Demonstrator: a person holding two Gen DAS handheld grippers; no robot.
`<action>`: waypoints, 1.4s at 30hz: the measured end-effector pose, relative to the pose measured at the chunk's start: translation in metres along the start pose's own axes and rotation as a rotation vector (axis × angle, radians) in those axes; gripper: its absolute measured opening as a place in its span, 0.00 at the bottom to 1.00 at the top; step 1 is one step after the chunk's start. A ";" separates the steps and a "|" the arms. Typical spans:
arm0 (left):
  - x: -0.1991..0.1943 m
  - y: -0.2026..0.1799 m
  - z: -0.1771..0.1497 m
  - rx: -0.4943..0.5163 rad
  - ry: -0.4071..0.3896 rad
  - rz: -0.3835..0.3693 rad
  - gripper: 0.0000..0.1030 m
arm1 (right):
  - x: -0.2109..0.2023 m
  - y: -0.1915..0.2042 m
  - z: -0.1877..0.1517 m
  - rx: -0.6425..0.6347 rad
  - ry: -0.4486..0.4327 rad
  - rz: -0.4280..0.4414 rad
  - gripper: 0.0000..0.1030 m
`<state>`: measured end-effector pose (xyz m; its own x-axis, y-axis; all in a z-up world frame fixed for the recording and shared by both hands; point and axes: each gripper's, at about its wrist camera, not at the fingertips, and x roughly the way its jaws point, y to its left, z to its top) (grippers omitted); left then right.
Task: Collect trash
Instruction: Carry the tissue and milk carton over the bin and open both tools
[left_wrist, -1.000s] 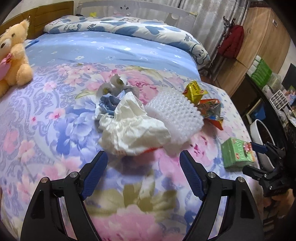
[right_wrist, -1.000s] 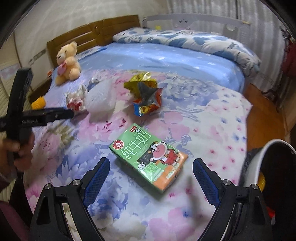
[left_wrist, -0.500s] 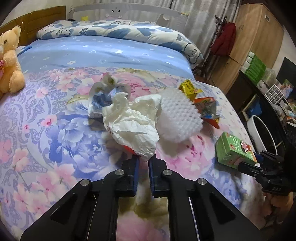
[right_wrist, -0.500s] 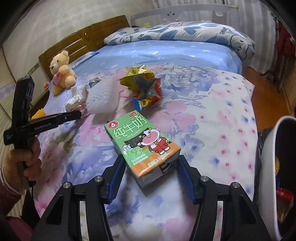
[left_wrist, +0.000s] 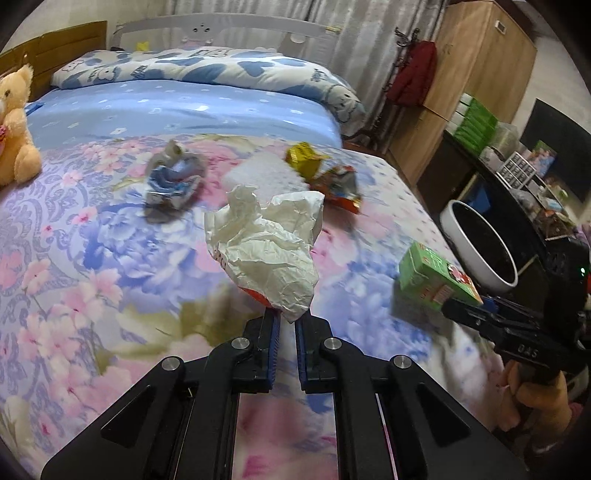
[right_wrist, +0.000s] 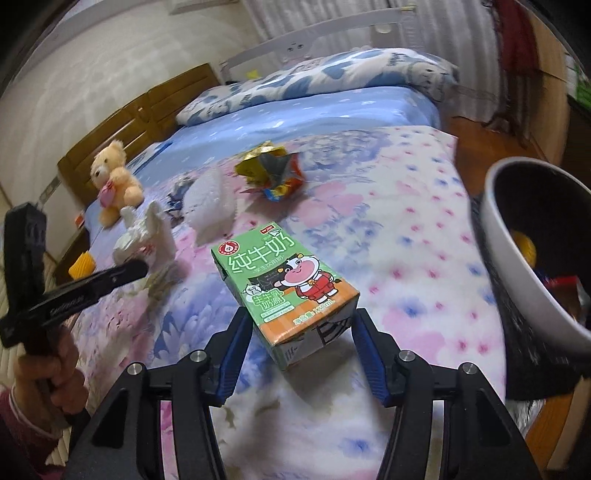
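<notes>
Left gripper: fingers pressed together on the lower edge of the crumpled white wrapper — it hangs lifted above the bed.
Right gripper: fingers pinching the green milk carton by its two sides, carton raised off the floral cover.
Bin: white-rimmed, just right of the bed, some rubbish inside.
Left on the bed: blue-white crumpled packet, white foam net, yellow and orange snack bags — well apart from the teddy bear.
</notes>
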<state>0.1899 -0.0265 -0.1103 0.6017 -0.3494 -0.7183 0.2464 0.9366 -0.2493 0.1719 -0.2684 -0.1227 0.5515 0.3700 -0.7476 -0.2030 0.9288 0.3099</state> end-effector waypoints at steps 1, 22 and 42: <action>0.000 -0.006 -0.001 0.013 0.001 -0.010 0.07 | -0.003 -0.003 -0.002 0.014 -0.007 -0.003 0.55; 0.017 -0.123 -0.001 0.230 0.049 -0.170 0.07 | -0.080 -0.064 -0.020 0.151 -0.151 -0.098 0.55; 0.031 -0.198 0.017 0.339 0.055 -0.241 0.07 | -0.121 -0.110 -0.021 0.224 -0.228 -0.163 0.55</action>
<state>0.1725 -0.2234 -0.0726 0.4572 -0.5473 -0.7010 0.6167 0.7630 -0.1936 0.1108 -0.4144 -0.0784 0.7332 0.1802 -0.6557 0.0712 0.9386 0.3375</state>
